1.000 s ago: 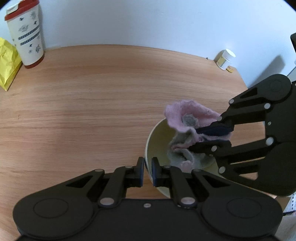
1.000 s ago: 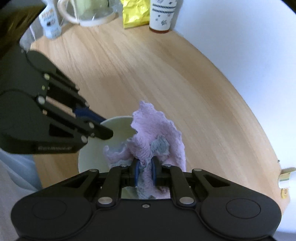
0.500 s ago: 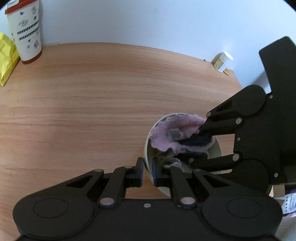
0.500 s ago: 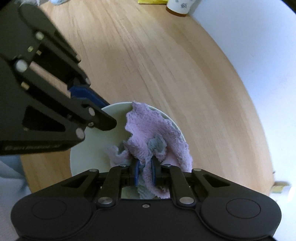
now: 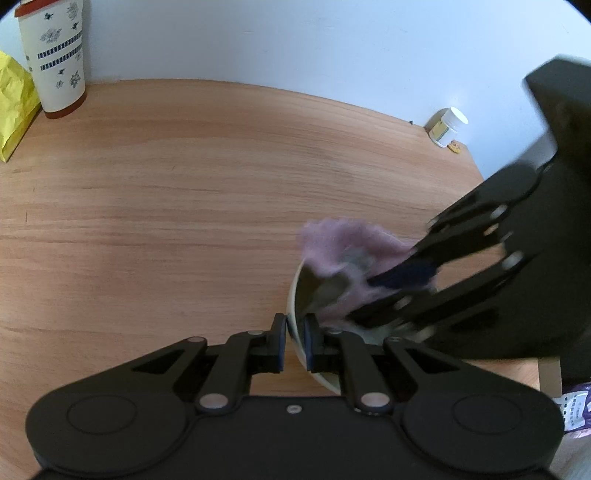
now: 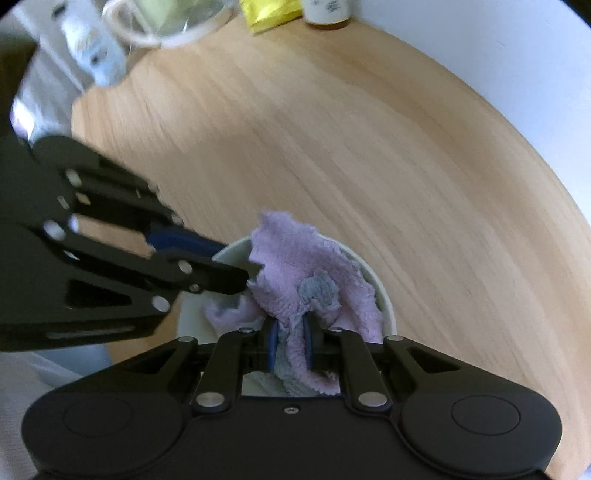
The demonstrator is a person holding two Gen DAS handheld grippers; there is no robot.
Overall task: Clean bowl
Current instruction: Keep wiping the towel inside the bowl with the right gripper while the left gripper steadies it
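Observation:
A pale cream bowl (image 5: pixel 296 295) sits on the wooden table (image 5: pixel 184 184). My left gripper (image 5: pixel 294 345) is shut on the bowl's near rim, one finger inside and one outside. My right gripper (image 6: pixel 289 349) is shut on a pink and grey cloth (image 6: pixel 295 266) and holds it inside the bowl (image 6: pixel 384 302). In the left wrist view the cloth (image 5: pixel 340 247) bulges over the bowl's far rim, with the right gripper (image 5: pixel 373 297) reaching in from the right, blurred. In the right wrist view the left gripper (image 6: pixel 232 267) comes in from the left and pinches the rim.
A patterned white cup with a red lid (image 5: pixel 53 59) and a yellow bag (image 5: pixel 14 107) stand at the table's far left by the wall. A small white jar (image 5: pixel 447 127) stands at the far right edge. A clear jug (image 6: pixel 166 18) and a white bottle (image 6: pixel 96 51) stand at the table's other end.
My right gripper has lifted and swept the cloth toward the bowl's far rim, and it moves fast enough to blur. My left gripper has kept its hold on the rim.

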